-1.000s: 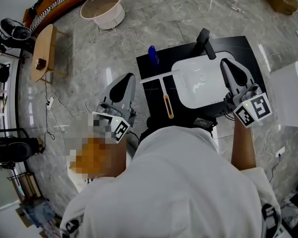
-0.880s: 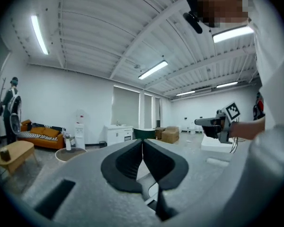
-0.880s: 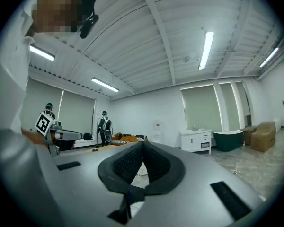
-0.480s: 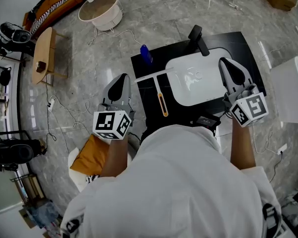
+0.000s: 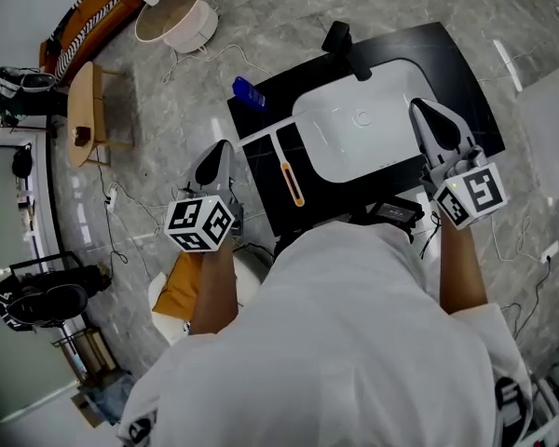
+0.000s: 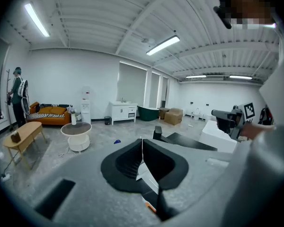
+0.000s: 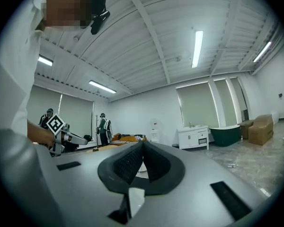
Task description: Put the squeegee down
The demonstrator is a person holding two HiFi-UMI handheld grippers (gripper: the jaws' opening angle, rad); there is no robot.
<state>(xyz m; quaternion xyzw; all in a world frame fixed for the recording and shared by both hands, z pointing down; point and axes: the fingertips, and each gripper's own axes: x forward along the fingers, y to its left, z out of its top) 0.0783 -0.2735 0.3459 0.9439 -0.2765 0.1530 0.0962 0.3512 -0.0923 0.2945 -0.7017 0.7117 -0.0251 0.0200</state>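
Note:
The squeegee (image 5: 287, 170), with a white blade and an orange-striped handle, lies flat on the black countertop (image 5: 261, 180) just left of the white sink basin (image 5: 363, 138). No gripper touches it. My left gripper (image 5: 220, 151) hovers over the floor beside the counter's left edge, jaws shut and empty. In the left gripper view its shut jaws (image 6: 142, 148) point over the squeegee (image 6: 146, 174) below. My right gripper (image 5: 420, 110) is above the sink's right rim, jaws also shut on nothing. The right gripper view shows its jaws (image 7: 142, 150) pressed together, aimed level across the room.
A black faucet (image 5: 340, 40) stands at the sink's far side and a blue object (image 5: 247, 91) lies near the counter's far left corner. A round white table (image 5: 172, 12), a wooden bench (image 5: 84, 101), floor cables (image 5: 121, 203) and a white box (image 5: 554, 128) surround the counter.
The head view has shifted, so the counter sits higher and further left in it. The left gripper's marker cube has tipped up towards the camera. The squeegee has stayed on the counter.

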